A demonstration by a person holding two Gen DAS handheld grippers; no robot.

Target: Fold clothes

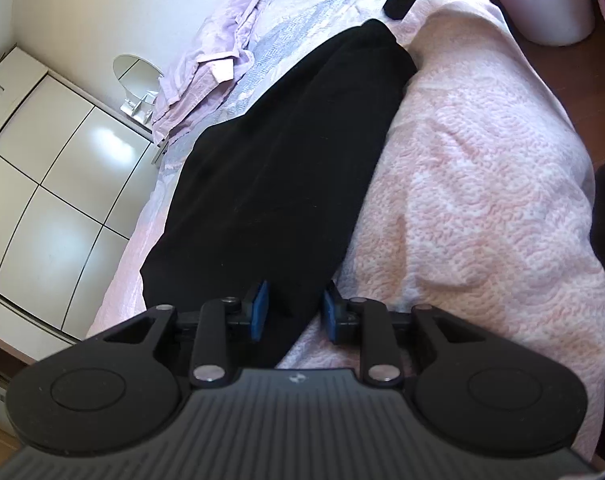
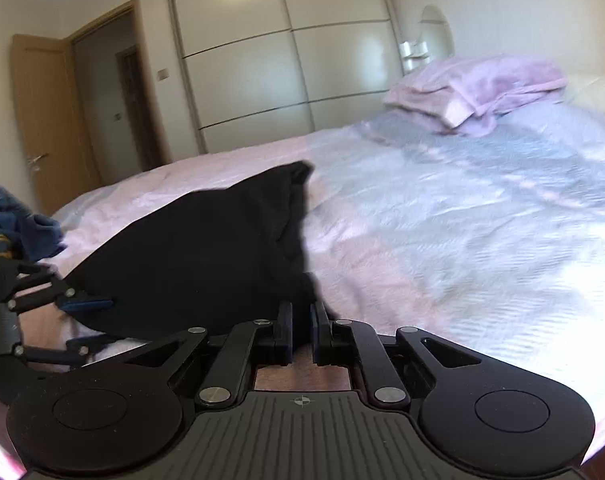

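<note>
Black garment (image 1: 278,168) on the bed (image 1: 482,184) is pinched by left gripper (image 1: 295,307) and right gripper (image 2: 301,334).

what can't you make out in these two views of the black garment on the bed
- Black garment type: featureless dark folds, both views.
- Its near edge, right wrist view: behind the right hand-held gripper.
- Blue heap: cut by the left edge.
- Bed pattern: blurred.

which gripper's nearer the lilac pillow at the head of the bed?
Right, I'd say. The right gripper holds the black garment at the end toward the lilac pillow; the left gripper has the opposite end, with the garment's full length between.
</note>
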